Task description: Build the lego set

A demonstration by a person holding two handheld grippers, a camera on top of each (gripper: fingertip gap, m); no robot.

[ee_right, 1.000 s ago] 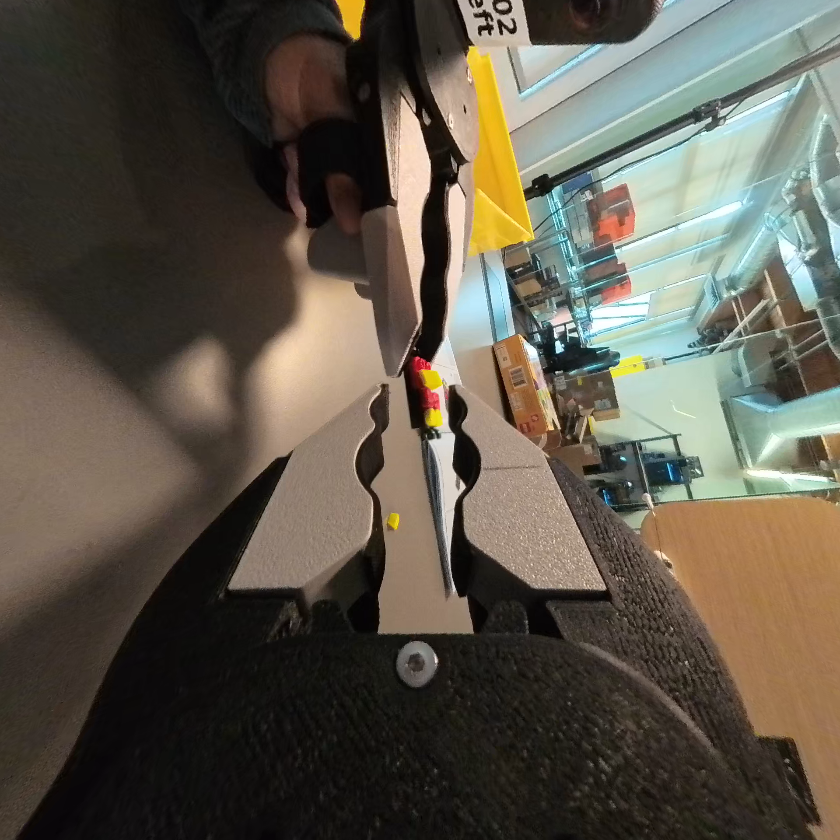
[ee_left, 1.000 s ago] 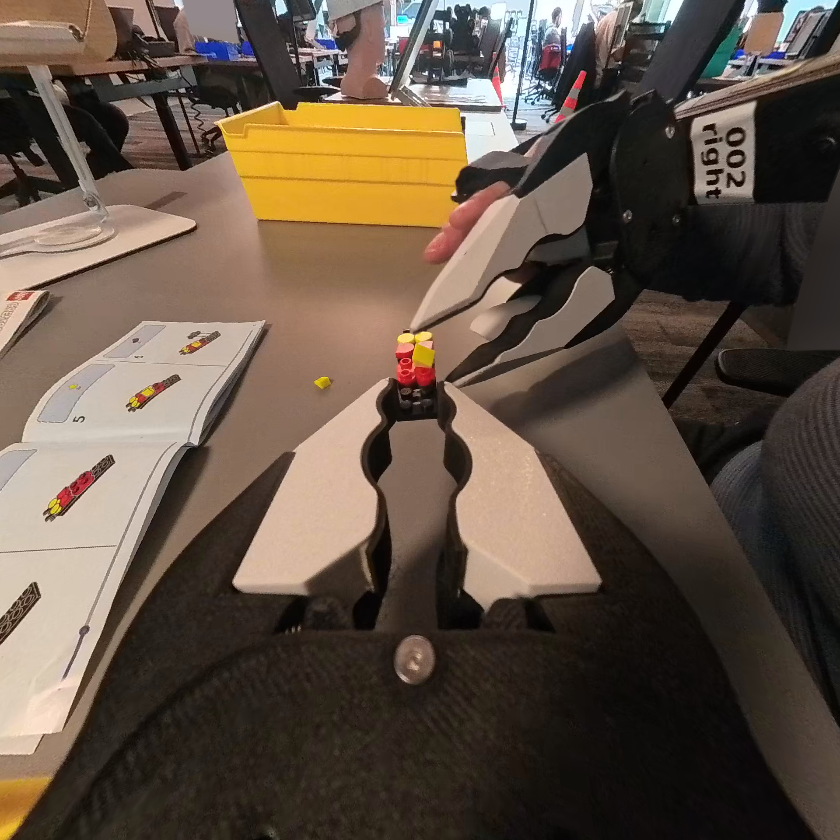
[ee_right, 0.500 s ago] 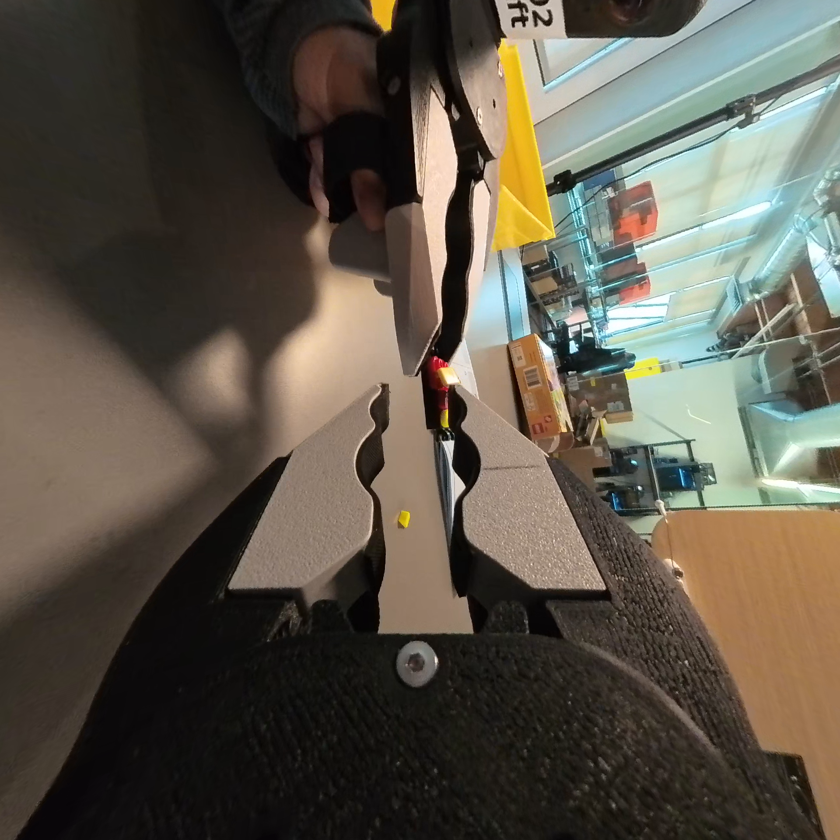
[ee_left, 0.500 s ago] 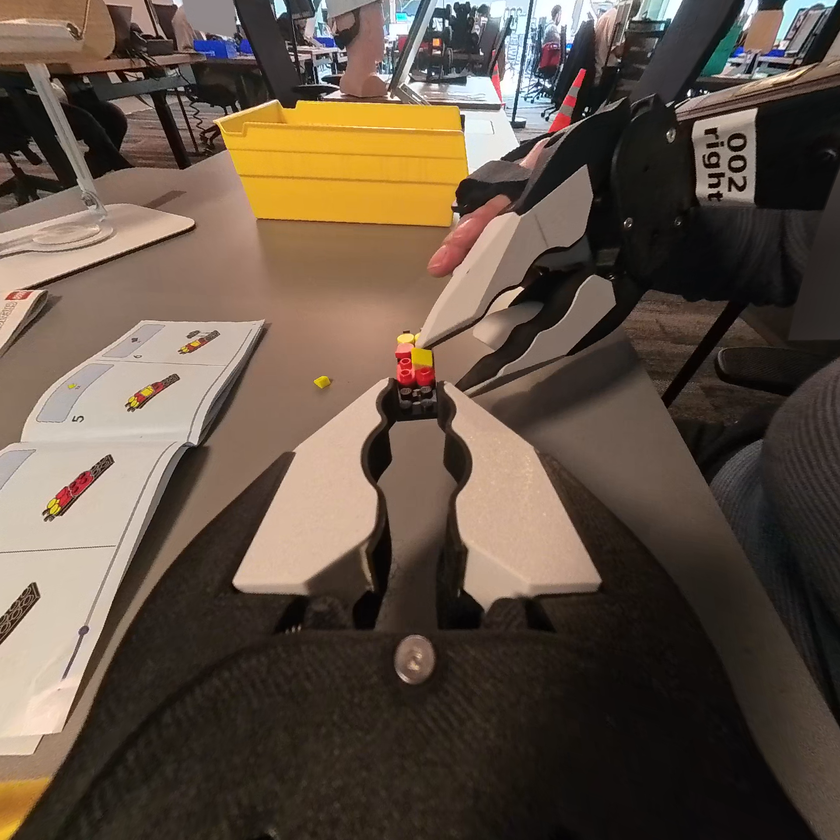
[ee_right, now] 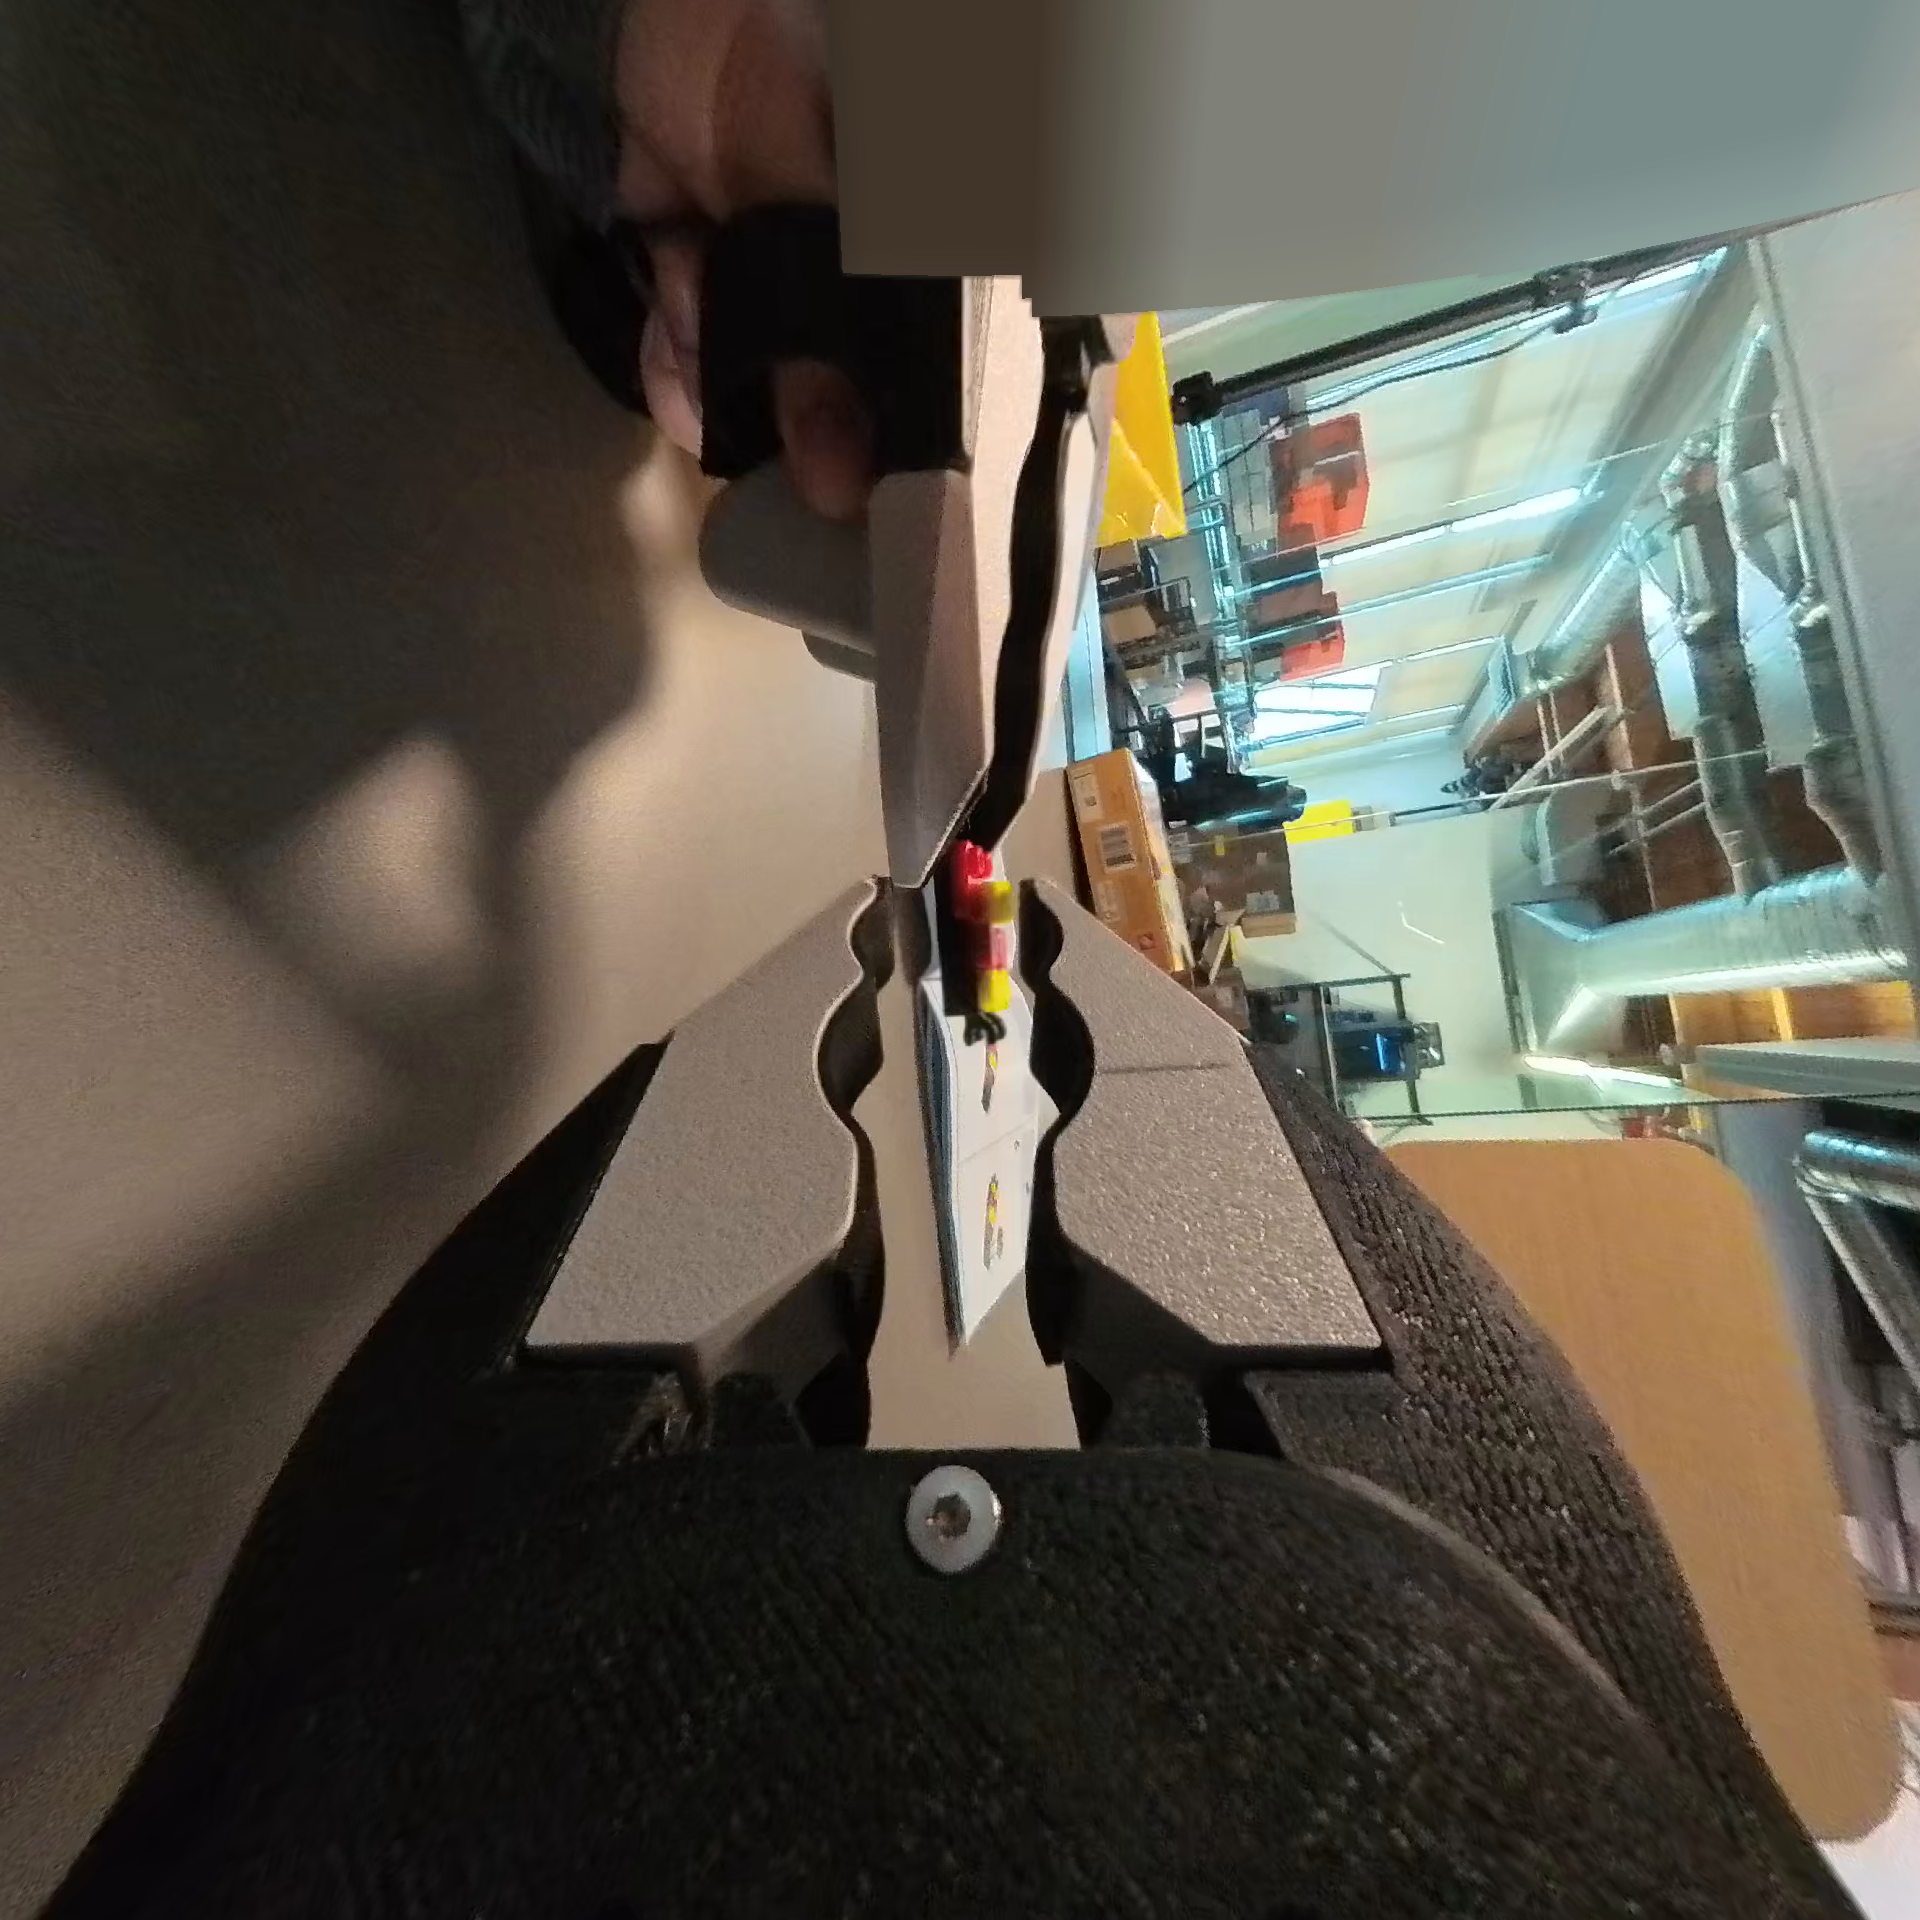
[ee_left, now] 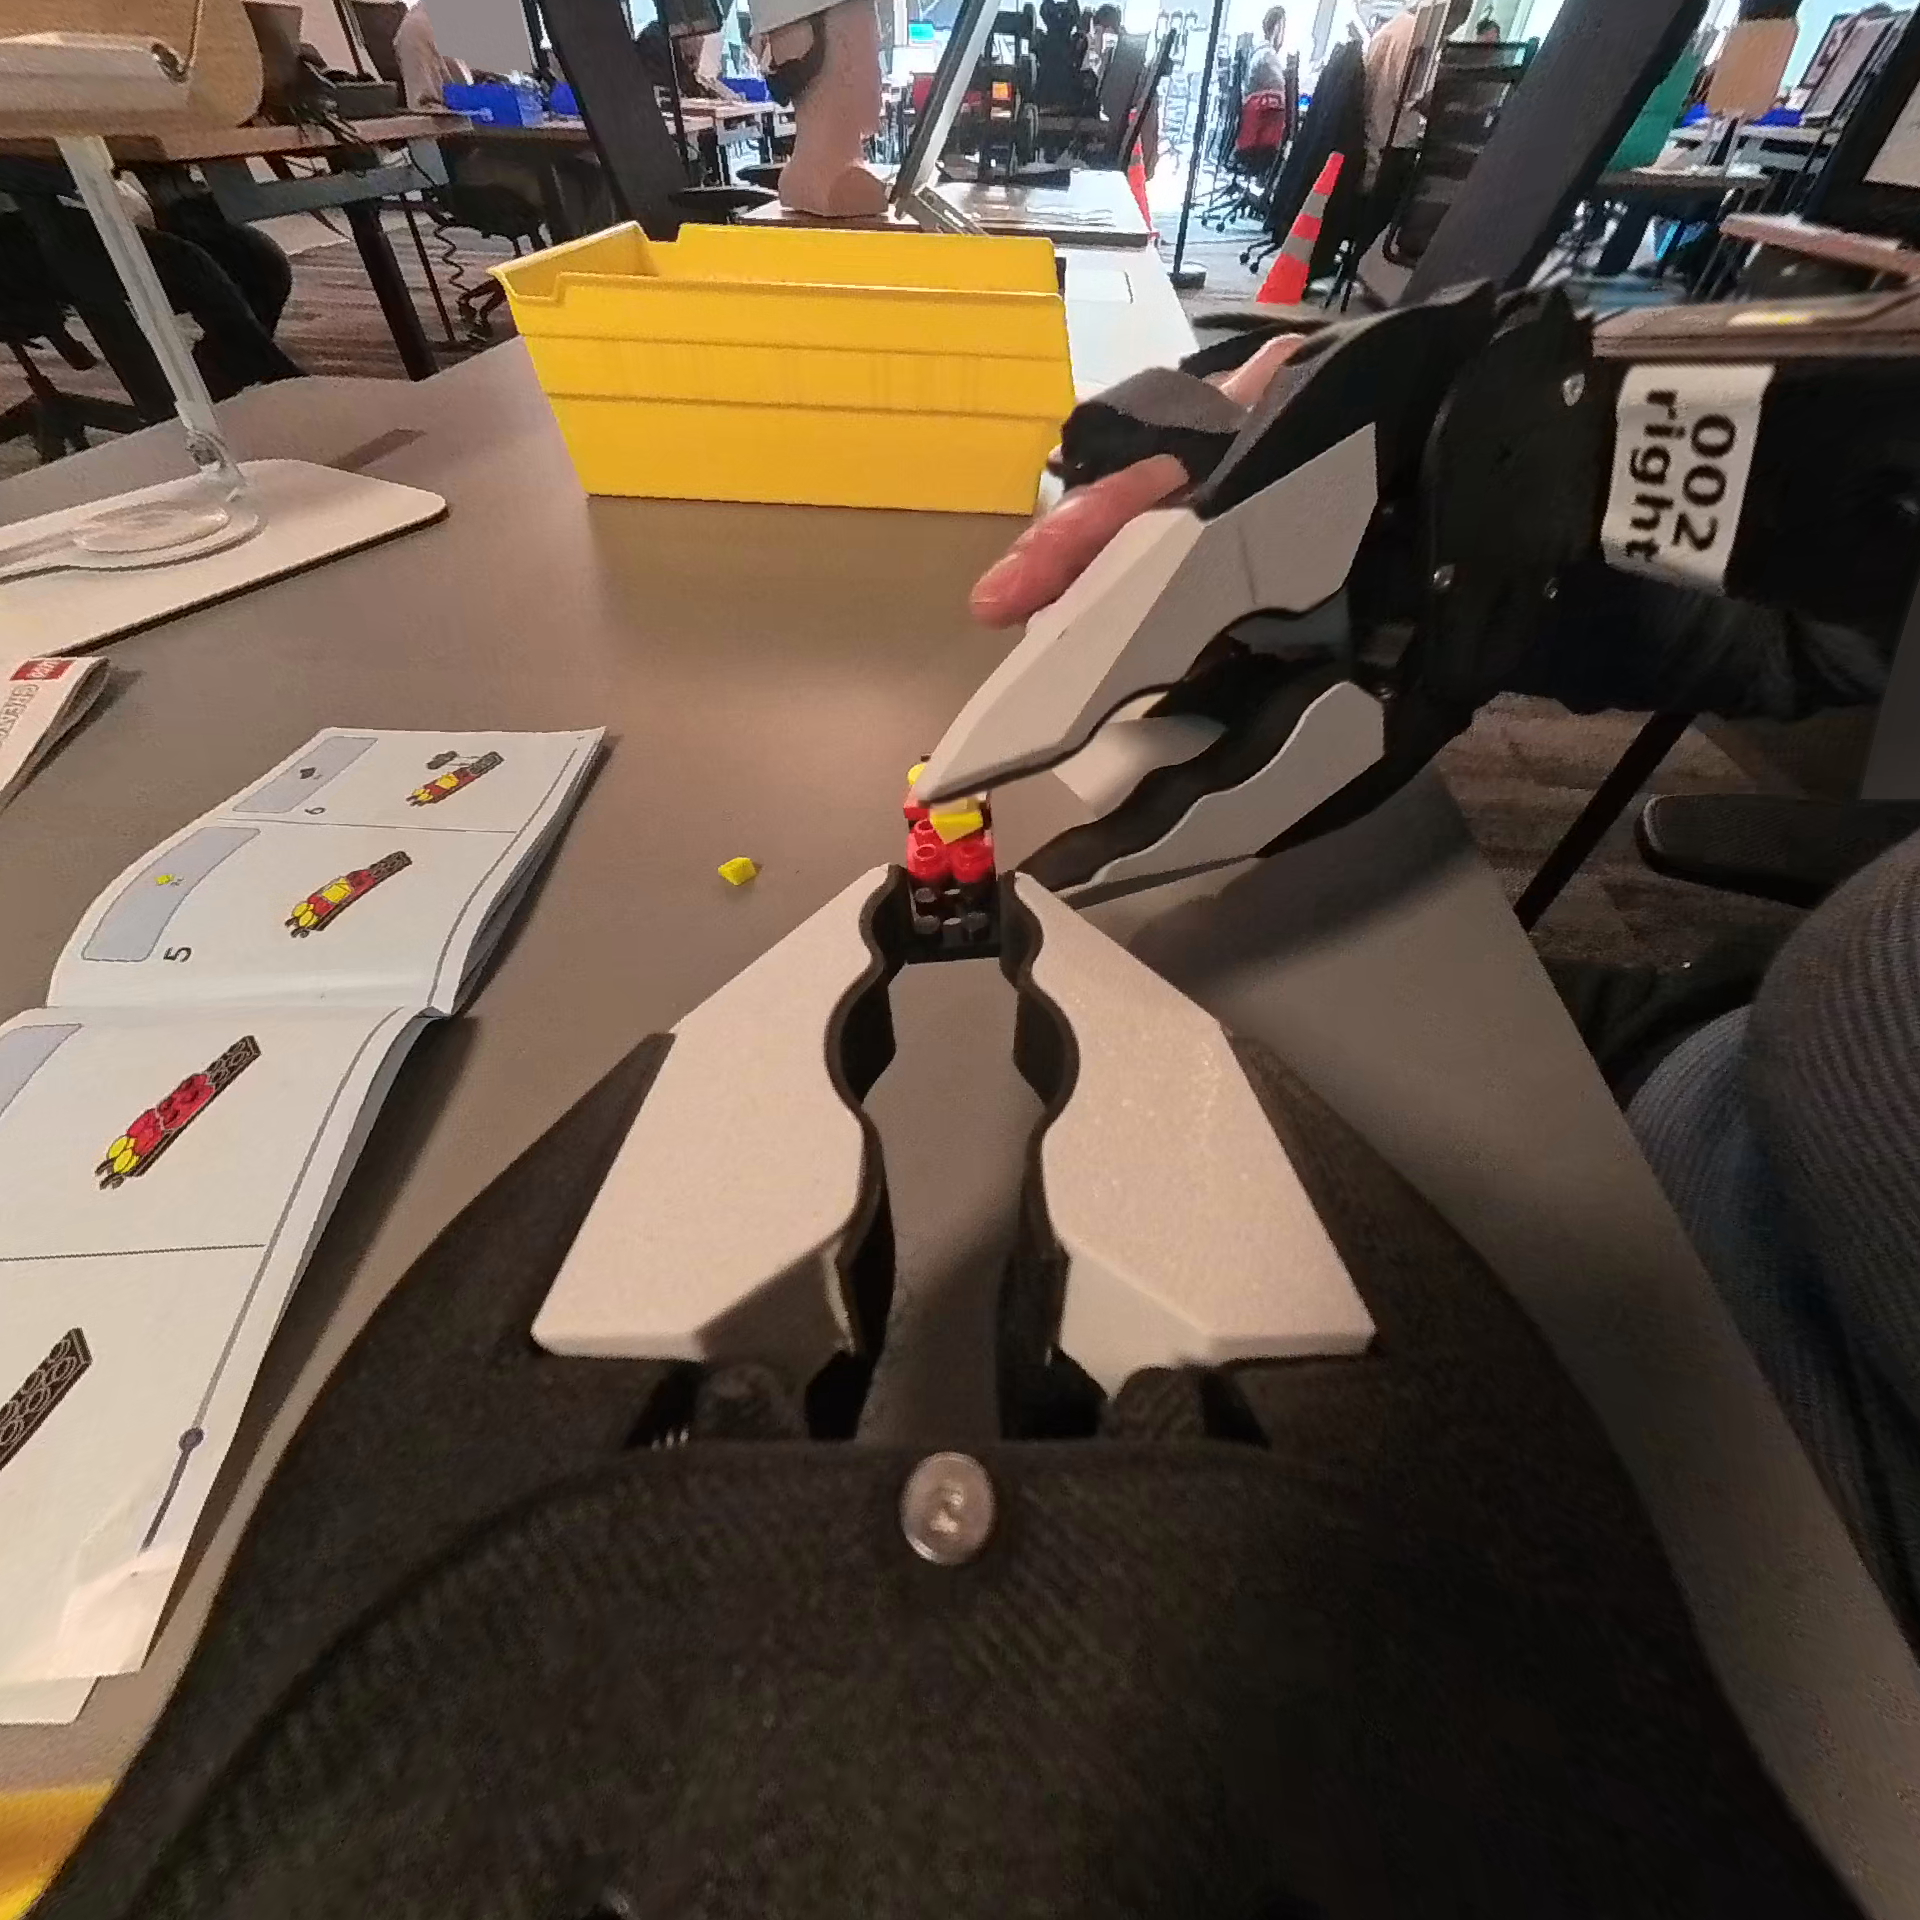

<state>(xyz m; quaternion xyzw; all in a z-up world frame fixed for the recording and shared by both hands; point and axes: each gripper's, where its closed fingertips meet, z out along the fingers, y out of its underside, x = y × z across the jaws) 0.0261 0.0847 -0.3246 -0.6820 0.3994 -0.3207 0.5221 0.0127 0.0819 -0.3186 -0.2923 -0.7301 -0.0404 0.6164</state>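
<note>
At the left of the grey table [ee_left: 727,644] lies the open instruction booklet [ee_left: 301,894], and a loose small yellow piece [ee_left: 737,871] rests on the table just left of the model. In the middle, the left gripper [ee_left: 951,920] has its fingers narrow and clamped on the black base of the small lego model [ee_left: 948,868], which carries red and yellow bricks on top. From the right comes the right gripper [ee_right: 951,904], its fingers a little apart and holding nothing; one finger tip presses on the top yellow brick [ee_left: 961,821]. I judge the step is seating this brick. Next, a firm push straight down is needed, while the left one holds steady.
</note>
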